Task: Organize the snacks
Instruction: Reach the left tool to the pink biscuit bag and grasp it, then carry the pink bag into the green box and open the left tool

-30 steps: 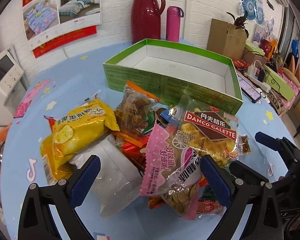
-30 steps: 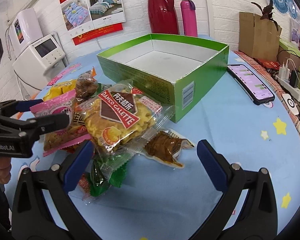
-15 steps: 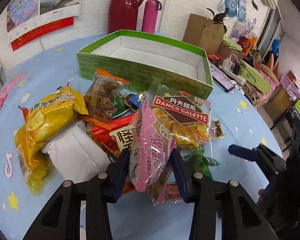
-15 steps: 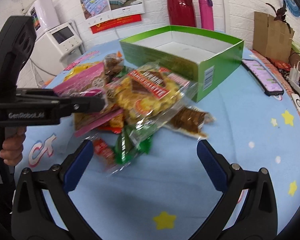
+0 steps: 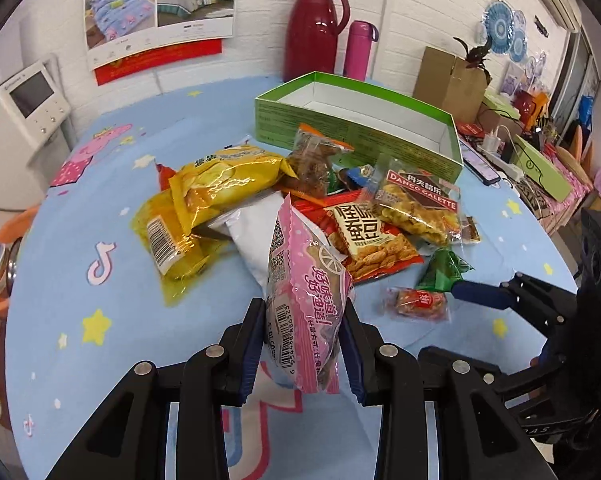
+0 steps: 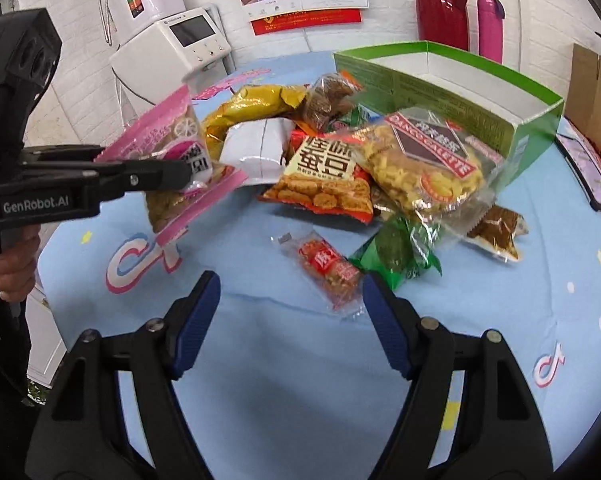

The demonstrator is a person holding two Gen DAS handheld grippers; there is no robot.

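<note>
Pink and upright, a snack packet (image 5: 306, 300) is clamped between the blue pads of the left gripper (image 5: 302, 344) and held clear of the blue tablecloth (image 5: 100, 320), near the camera. In the right wrist view the same packet (image 6: 176, 152) is seen at the left, raised above the cloth, with a hand (image 6: 14, 264) wrapped round the gripper's handle. The right gripper (image 6: 292, 324) is held with its jaws spread wide and nothing between them, low over the cloth; a small red packet (image 6: 328, 270) lies just beyond its fingertips. Farther off, the remaining snacks are heaped together: a yellow bag (image 5: 216, 184) at the left, a white pouch (image 5: 256, 228) beside it, an orange-red packet (image 5: 364, 236) in the middle, and a clear Danco Galette bag (image 6: 428, 160) to the right. A green packet (image 6: 396, 248) lies at the near edge of the heap. Beyond the heap a green box (image 5: 380, 128) is set open, its white inside showing no snacks. A red jug (image 5: 316, 28) and a pink flask (image 5: 360, 48) are stood against the far wall.
</note>
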